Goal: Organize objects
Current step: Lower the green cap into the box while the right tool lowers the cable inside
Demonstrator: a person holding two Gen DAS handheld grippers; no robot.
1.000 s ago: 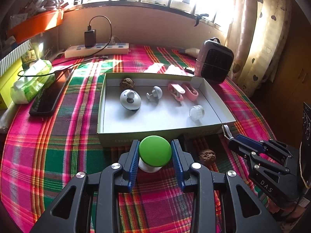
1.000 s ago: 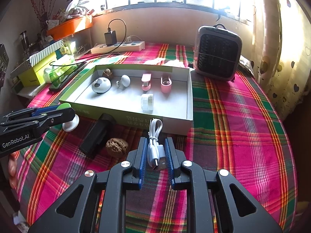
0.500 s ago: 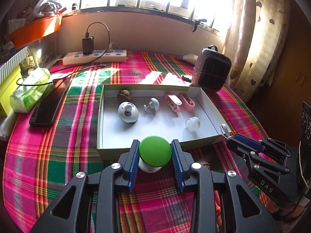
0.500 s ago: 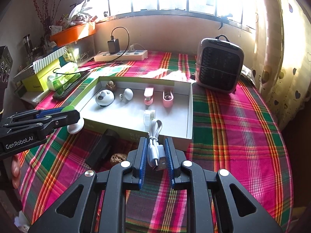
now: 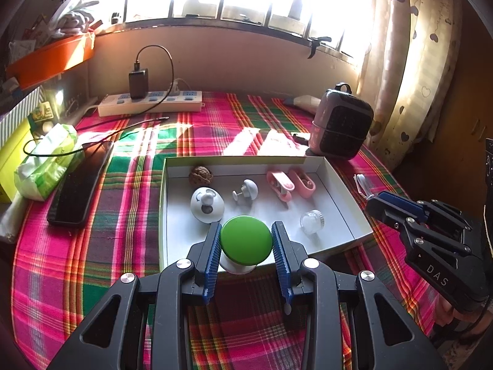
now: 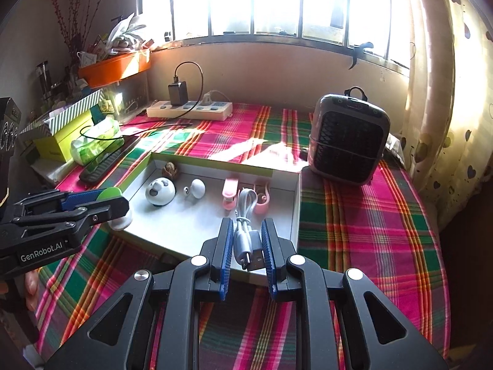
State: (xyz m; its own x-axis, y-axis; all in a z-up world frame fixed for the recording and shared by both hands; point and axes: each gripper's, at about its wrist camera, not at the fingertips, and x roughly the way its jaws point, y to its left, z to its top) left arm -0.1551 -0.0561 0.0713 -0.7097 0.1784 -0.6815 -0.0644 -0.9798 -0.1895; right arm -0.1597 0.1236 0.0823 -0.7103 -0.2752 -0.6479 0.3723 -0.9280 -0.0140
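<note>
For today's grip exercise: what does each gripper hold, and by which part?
Left gripper: green-capped knob, jaws on the cap's sides. Right gripper: coiled white USB cable, near its plug end.

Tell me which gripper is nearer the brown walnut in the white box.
Left. The left gripper hovers at the box's walnut side; the right gripper is at the opposite side.

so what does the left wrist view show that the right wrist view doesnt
Only the left wrist view shows the clear round jar in the box and the green cap's full top in the left tool. Only the right wrist view shows the cable's USB plug clamped in the right tool. Both show the white box, walnut, pink clips and heater.
</note>
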